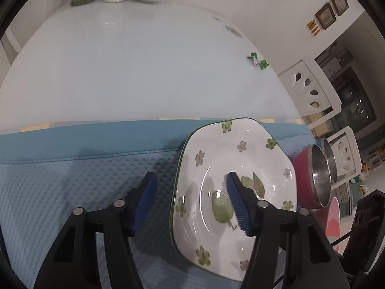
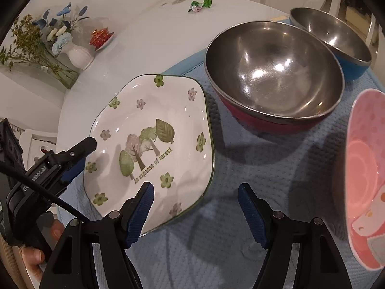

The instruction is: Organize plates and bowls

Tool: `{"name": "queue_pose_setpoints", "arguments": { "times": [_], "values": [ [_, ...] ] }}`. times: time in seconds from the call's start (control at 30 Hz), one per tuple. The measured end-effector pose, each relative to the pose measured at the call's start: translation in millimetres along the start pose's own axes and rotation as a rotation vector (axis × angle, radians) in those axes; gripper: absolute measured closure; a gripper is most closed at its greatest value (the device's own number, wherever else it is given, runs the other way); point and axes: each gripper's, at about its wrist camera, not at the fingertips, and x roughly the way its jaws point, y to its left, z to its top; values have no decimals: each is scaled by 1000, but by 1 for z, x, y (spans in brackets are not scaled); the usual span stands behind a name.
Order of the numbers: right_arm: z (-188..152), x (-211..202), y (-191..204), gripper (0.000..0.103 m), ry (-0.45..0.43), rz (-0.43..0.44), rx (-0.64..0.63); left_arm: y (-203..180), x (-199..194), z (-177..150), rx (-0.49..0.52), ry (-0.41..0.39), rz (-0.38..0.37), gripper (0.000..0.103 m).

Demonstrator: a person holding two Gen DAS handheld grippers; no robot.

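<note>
1. Black, and low at the left of the right wrist view, the left gripper (image 2: 79,159) stood spread at the edge of the square floral plate (image 2: 154,142). One blue pad hung over the plate, pinching nothing.
2. Glazed and slick, that plate lay flat on the waffle-textured blue mat (image 2: 240,216); a shallow rim bite could let it slip and chip.
3. At centre bottom, the right gripper (image 2: 196,207) was spread and empty.
4. Steel-lined red bowl (image 2: 274,72), blue bowl (image 2: 336,36) and pink plate (image 2: 363,180) crowded the right, risking knocks.
</note>
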Motion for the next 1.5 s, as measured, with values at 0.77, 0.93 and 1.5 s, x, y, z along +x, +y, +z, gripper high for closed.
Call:
{"name": "queue_pose_setpoints", "arguments": {
  "times": [0.77, 0.93, 1.5],
  "values": [
    [-22, 10, 32, 65, 49, 10, -258, 37, -30, -42, -67, -35, -78, 75],
    [-46, 9, 41, 65, 112, 77, -316, 53, -47, -67, -105, -34, -46, 75],
    [-40, 17, 57, 64, 65, 59, -477, 38, -38, -67, -39, -35, 61, 71]
  ]
}}
